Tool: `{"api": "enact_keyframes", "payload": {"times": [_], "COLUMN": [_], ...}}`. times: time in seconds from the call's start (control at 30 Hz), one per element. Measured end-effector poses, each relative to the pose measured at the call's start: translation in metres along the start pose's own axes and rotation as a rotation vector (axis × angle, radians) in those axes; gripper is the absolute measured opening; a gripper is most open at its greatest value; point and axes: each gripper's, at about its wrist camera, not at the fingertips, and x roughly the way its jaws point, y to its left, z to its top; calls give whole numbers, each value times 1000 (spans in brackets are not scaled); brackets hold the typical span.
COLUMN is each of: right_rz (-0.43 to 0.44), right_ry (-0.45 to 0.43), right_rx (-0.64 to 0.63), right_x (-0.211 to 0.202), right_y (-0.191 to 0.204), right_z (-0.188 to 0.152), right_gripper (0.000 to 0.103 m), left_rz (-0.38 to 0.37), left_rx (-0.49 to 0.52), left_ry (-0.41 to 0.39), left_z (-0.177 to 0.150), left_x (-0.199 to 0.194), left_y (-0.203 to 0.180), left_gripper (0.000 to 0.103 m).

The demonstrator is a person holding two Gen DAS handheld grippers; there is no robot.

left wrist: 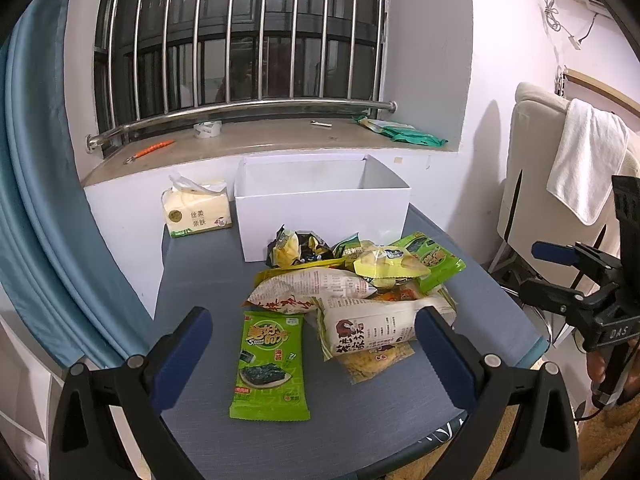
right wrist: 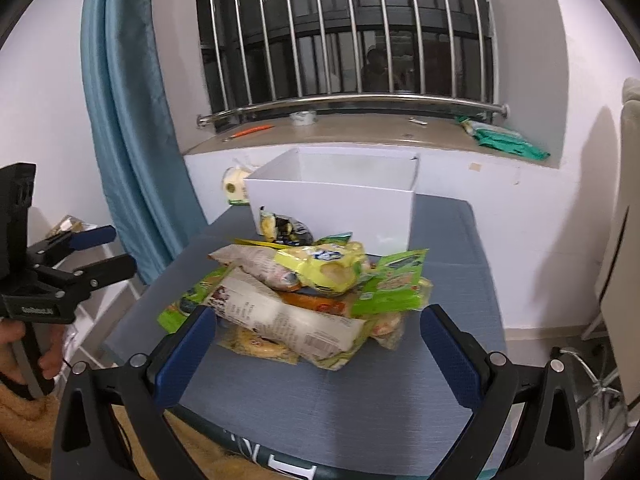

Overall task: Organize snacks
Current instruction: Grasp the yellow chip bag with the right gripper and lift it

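Note:
A heap of snack packets (left wrist: 356,280) (right wrist: 304,284) lies on the grey table (left wrist: 200,288) in front of an open white box (left wrist: 320,200) (right wrist: 340,200). A green seaweed packet (left wrist: 270,368) lies flat, apart from the heap on its left. My left gripper (left wrist: 314,340) is open and holds nothing, its blue pads either side of that packet and a white paper-print bag (left wrist: 372,328). My right gripper (right wrist: 318,344) is open too, hovering before the heap at the table's near edge. Each gripper shows in the other's view, the right gripper (left wrist: 556,276) and the left gripper (right wrist: 104,252).
A tissue pack (left wrist: 196,210) stands left of the box. The window sill (left wrist: 280,140) behind carries a tape roll (left wrist: 208,128), an orange pen and green bags (left wrist: 400,130). A blue curtain (right wrist: 128,120) hangs at the left. A chair with a white towel (left wrist: 584,160) stands at the right.

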Motion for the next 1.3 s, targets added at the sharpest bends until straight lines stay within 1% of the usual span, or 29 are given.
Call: {"api": "enact_keyframes", "payload": {"times": [0.1,0.17,0.27,0.4,0.5,0.6,0.67,0.7,0.73,0.77,0.87,0.97,1.1,1.17,1.23,1.3], "right_rz": [11,38,22,11,8,34,38,47,74,114,118,129,147,140,139,114], "right_ry": [40,67,122,171,237,301,352,370,374,372,362,319,227,173,134,90], "right_rx": [4,13,15,8,-41,-113,-124,-122,-113,-103,-101,-123,-110,-93,-83,-70], "right_x": [16,32,64,109,146,180,199,207,211,212,206,187,142,117,95,71], "right_y": [1,1,-1,-5,-8,-11,-17,-20,-23,-25,-25,-18,-16,-19,-21,-23], "right_z": [7,12,22,34,38,38,36,35,35,35,32,29,34,39,43,44], "right_gripper": [103,103,103,103,103,103,103,100,93,71,61,60,60,60,60,60], "left_rz": [-7,-10,-7,-2,-5,-13,-22,-26,-29,-30,-34,-43,-84,-104,-130,-160], "left_rx": [-10,-15,-16,-18,-23,-26,-30,-31,-31,-29,-17,-4,49,104,186,271], "left_ry": [0,2,11,17,25,37,47,54,60,65,81,93,99,113,128,143], "left_z": [-1,-2,-5,-8,-11,-15,-18,-19,-20,-21,-25,-27,-26,-24,-22,-22], "left_x": [0,1,4,5,6,9,13,15,17,19,25,31,41,49,59,69], "left_y": [2,4,6,8,12,15,16,16,15,15,12,9,-2,-11,-23,-35], "left_gripper": [103,103,103,103,103,103,103,103,103,103,103,103,103,103,103,103]}}
